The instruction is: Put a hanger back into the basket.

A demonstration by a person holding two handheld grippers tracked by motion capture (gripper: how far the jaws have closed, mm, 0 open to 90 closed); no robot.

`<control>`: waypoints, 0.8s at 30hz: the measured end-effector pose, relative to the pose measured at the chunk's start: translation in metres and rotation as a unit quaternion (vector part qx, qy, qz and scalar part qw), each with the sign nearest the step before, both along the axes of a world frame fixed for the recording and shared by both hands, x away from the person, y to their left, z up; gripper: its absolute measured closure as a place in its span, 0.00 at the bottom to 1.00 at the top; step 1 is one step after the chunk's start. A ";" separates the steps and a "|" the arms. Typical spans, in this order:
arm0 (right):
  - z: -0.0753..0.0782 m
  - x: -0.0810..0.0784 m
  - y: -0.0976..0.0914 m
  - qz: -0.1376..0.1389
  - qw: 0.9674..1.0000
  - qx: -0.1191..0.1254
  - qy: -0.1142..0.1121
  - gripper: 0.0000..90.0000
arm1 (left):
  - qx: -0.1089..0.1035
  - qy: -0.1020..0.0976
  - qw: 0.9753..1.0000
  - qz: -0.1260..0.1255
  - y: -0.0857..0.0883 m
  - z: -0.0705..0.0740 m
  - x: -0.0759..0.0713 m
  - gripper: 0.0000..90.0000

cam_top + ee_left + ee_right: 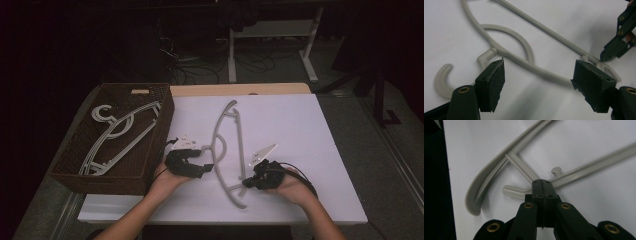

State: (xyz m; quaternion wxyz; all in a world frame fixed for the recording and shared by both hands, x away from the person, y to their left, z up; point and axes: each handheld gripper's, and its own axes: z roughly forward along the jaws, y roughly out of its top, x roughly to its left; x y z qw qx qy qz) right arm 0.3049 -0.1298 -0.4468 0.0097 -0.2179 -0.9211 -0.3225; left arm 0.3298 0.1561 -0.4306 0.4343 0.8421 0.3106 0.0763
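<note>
A grey plastic hanger [231, 150] lies flat on the white tabletop [300, 125], a little below the centre of the high view, its hook end pointing left toward a brown wicker basket [75, 165] at the left of the frame that already holds other grey hangers [120, 132]. The work in hand looks like getting this hanger over into that basket.

To do the step well, the hanger should probably be caught at two well-spaced places so it lifts level and does not swing. The neck by the hook and the lower bar are the sensible holds, since the curved shoulder is broad and could slip. It would then be carried left and laid in along the basket's length, hook clear of the rim.

The left tool [202, 167] sits just left of the hanger's neck in the high view. In the left gripper view its jaws stand well apart, with the neck and hook [441, 77] just beyond the pads [496, 82]; nothing is pinched yet, and it needs to move in before closing.

The right tool [248, 181] is at the lower end of the hanger. In the right gripper view its jaws are pressed together, tips meeting right where the thin bar [584, 167] passes. Whether they nip the bar or merely rest against it cannot be told.
</note>
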 end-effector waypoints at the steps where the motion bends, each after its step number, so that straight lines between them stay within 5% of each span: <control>1: 0.000 -0.001 0.006 0.005 1.000 0.002 0.001 0.99 | 0.000 0.000 1.000 0.000 0.000 0.000 0.000 0.29; 10: -0.001 -0.004 0.051 0.047 0.999 0.010 -0.017 0.99 | -0.001 -0.002 1.000 0.007 0.003 0.002 0.001 0.29; 14: -0.001 -0.003 0.054 0.049 0.998 0.015 -0.021 0.99 | -0.002 -0.003 1.000 0.009 0.003 0.003 0.002 0.29; 20: 0.002 -0.002 0.042 0.020 0.999 0.023 -0.026 0.98 | 0.000 -0.003 1.000 0.017 0.001 0.004 0.006 0.29; 24: 0.005 -0.002 0.022 -0.028 0.999 0.030 -0.031 0.86 | -0.002 -0.002 0.999 0.041 -0.003 0.012 0.024 0.29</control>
